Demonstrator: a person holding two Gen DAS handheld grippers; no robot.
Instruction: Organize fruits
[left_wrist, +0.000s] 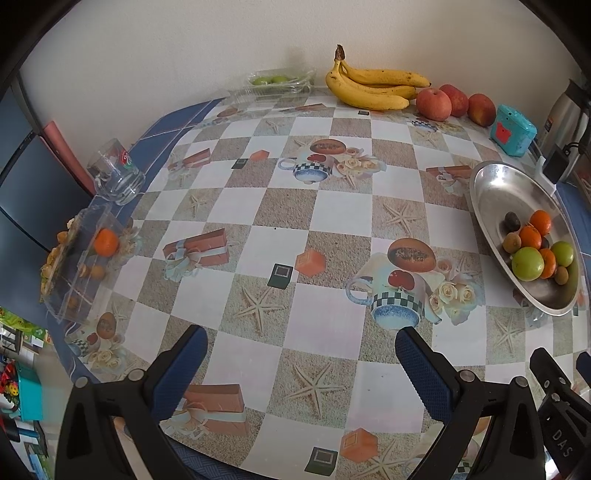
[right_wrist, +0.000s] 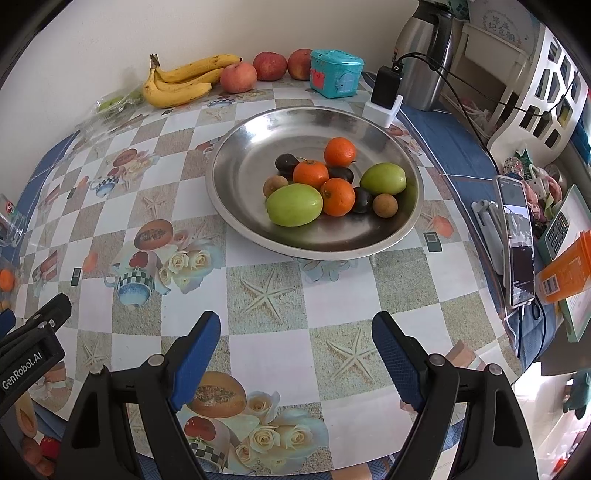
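My right tongs and left tongs gape empty over the worktop's near edge. The fruit dish lies straight ahead of the right, toward the right edge; right is nearer.

The metal bowl looks like brushed steel, dull grey with soft reflections and faint scuffing inside. The tablecloth is a smooth, slightly glossy printed sheet, plastic or oilcloth by its sheen. The clear box is thin transparent plastic that catches glare, as does the glass mug. The 3 tangerines have a finely pitted, half-glossy peel; the 2 green fruits are smooth and waxy. The bananas are matt yellow with brown freckles. The thermos is satin-finished steel. Both grippers' fingers carry blue, finely knurled pads on matt black plastic frames.
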